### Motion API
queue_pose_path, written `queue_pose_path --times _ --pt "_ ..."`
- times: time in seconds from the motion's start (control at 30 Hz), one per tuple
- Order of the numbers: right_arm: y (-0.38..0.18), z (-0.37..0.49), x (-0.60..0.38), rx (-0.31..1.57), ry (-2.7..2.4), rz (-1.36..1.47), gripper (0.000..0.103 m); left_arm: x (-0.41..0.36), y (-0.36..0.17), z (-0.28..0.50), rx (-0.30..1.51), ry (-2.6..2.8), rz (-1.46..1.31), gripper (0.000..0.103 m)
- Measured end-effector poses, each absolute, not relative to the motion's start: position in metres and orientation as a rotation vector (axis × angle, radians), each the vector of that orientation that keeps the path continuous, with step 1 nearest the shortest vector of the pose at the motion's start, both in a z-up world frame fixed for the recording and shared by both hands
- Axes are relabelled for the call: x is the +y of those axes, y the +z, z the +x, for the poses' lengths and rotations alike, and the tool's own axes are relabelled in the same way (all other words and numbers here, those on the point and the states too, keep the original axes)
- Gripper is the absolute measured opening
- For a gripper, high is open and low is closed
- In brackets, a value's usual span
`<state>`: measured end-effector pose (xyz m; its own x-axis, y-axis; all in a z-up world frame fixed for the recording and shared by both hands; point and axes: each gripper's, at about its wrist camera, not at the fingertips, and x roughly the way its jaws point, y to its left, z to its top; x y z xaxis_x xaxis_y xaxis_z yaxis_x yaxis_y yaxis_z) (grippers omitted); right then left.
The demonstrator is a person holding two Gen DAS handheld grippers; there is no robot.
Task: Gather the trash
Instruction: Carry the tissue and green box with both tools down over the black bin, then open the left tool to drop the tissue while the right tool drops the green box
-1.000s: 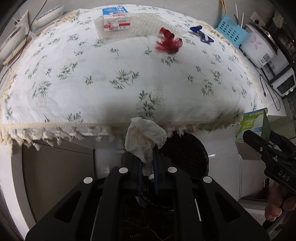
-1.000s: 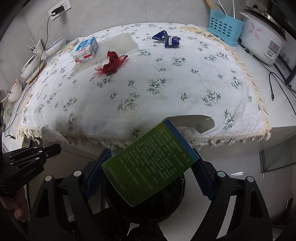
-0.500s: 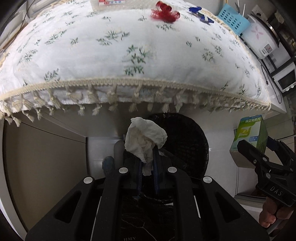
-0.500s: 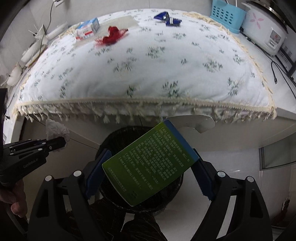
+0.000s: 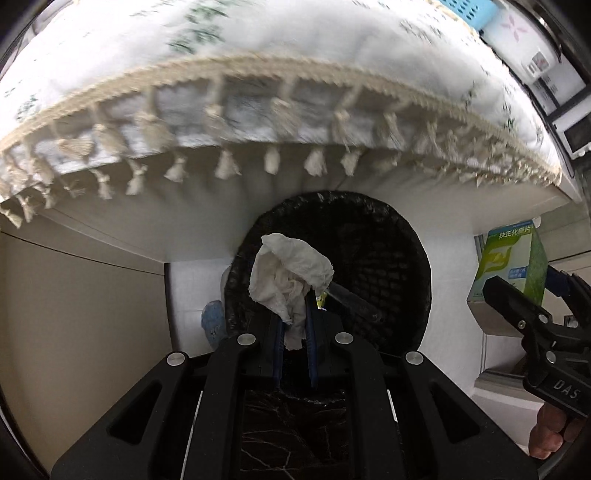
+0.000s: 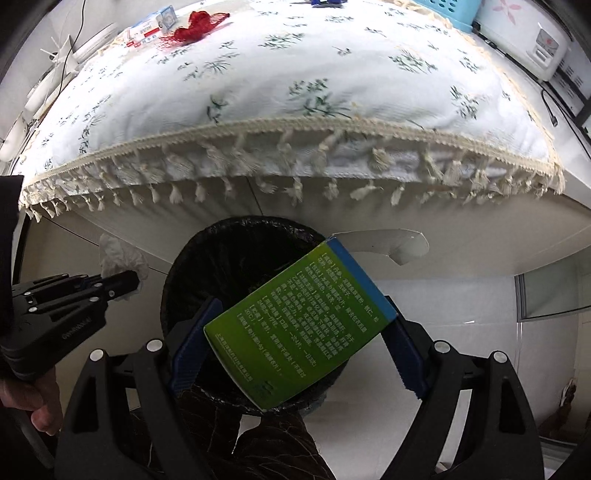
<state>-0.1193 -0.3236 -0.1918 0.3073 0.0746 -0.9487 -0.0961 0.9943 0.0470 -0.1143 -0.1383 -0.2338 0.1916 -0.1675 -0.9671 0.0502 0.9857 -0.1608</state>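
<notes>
My left gripper (image 5: 294, 295) is shut on a crumpled white tissue (image 5: 290, 271) and holds it over the near left rim of the black mesh trash bin (image 5: 373, 236). My right gripper (image 6: 295, 332) is shut on a green carton (image 6: 299, 328), tilted, above the same bin (image 6: 221, 251). The carton also shows at the right of the left wrist view (image 5: 509, 262). The tissue (image 6: 122, 254) and the left gripper (image 6: 114, 282) show at the left of the right wrist view. A red wrapper (image 6: 197, 26), a small milk carton (image 6: 151, 24) and a blue wrapper (image 6: 327, 3) lie on the table.
The bin stands on the floor under the front edge of the table, below the fringed floral tablecloth (image 6: 280, 92). A rice cooker (image 6: 524, 33) and a blue basket (image 6: 447, 9) stand at the table's far right. A white wall panel (image 5: 81, 317) is on the left.
Both grippers have dropped from table height to below the table edge and moved in over the bin, each holding its item. The bin now fills more of both views.
</notes>
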Motion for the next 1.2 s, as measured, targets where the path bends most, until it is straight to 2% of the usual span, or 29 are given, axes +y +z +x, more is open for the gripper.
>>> queue_pose_path --times 0.7,0.83,0.87,0.97,1.07,1.13,1.17,1.2 --pt "-0.193 -0.146 -0.390 1.269 -0.010 0.056 0.081 -0.218 -0.276 -0.105 1.420 -0.273 -0.006 0.010" --pt "-0.196 -0.148 -0.393 1.269 -0.017 0.062 0.081 -0.226 -0.274 -0.106 1.416 -0.294 -0.012 0.013" --pt "-0.196 -0.148 -0.395 1.268 -0.017 0.063 0.081 -0.227 -0.273 -0.106 1.409 -0.299 -0.020 0.016" --pt "-0.197 -0.151 -0.399 1.266 -0.014 0.066 0.081 -0.227 -0.268 -0.107 1.391 -0.294 -0.027 0.037" --pt "-0.197 -0.150 -0.392 1.267 -0.010 0.062 0.081 -0.227 -0.262 -0.108 1.375 -0.283 -0.029 0.049" --pt "-0.196 -0.149 -0.388 1.266 -0.003 0.059 0.081 -0.225 -0.255 -0.109 1.367 -0.269 -0.033 0.061" --pt "-0.196 -0.148 -0.387 1.264 0.001 0.056 0.081 -0.224 -0.253 -0.109 1.364 -0.258 -0.036 0.073" --pt "-0.195 -0.148 -0.385 1.262 0.004 0.055 0.081 -0.222 -0.249 -0.110 1.361 -0.254 -0.044 0.078"
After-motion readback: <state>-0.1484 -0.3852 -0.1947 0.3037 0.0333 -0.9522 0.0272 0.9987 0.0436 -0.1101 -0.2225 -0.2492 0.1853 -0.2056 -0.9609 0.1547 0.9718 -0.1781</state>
